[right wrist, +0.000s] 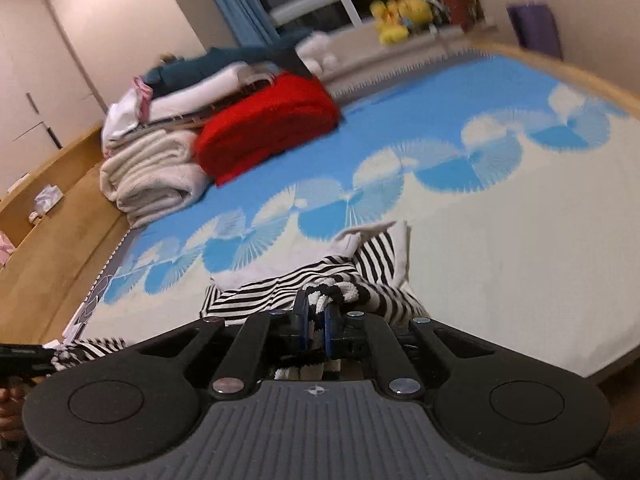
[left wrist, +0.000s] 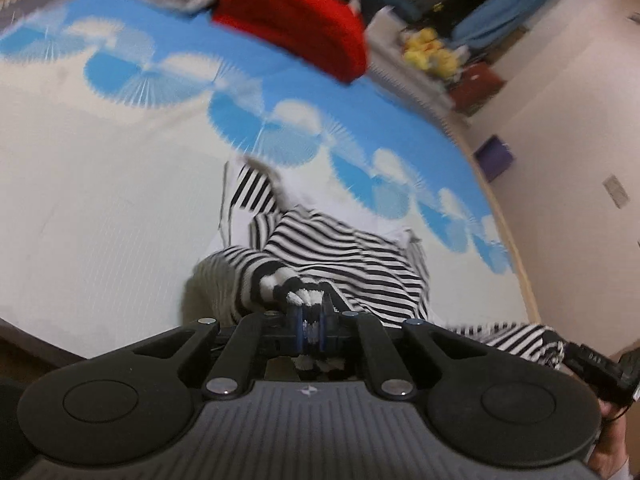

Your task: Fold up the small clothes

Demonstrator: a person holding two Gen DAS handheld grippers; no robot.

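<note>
A small black-and-white striped garment (left wrist: 336,252) lies bunched on the blue and cream bedspread (left wrist: 100,184). My left gripper (left wrist: 310,312) is shut on a bunched edge of it, cloth showing between the blue pads. In the right wrist view the same striped garment (right wrist: 280,284) trails forward over the bedspread (right wrist: 500,240), and my right gripper (right wrist: 316,316) is shut on another bunched edge of it. The right gripper also shows at the lower right of the left wrist view (left wrist: 592,364), with striped cloth hanging from it.
A folded red blanket (right wrist: 268,128) and stacked white towels (right wrist: 152,176) sit at the far end of the bed. Yellow plush toys (right wrist: 400,14) lie beyond. A wooden bed frame (right wrist: 60,240) borders the left side. A purple box (left wrist: 494,158) stands by the wall.
</note>
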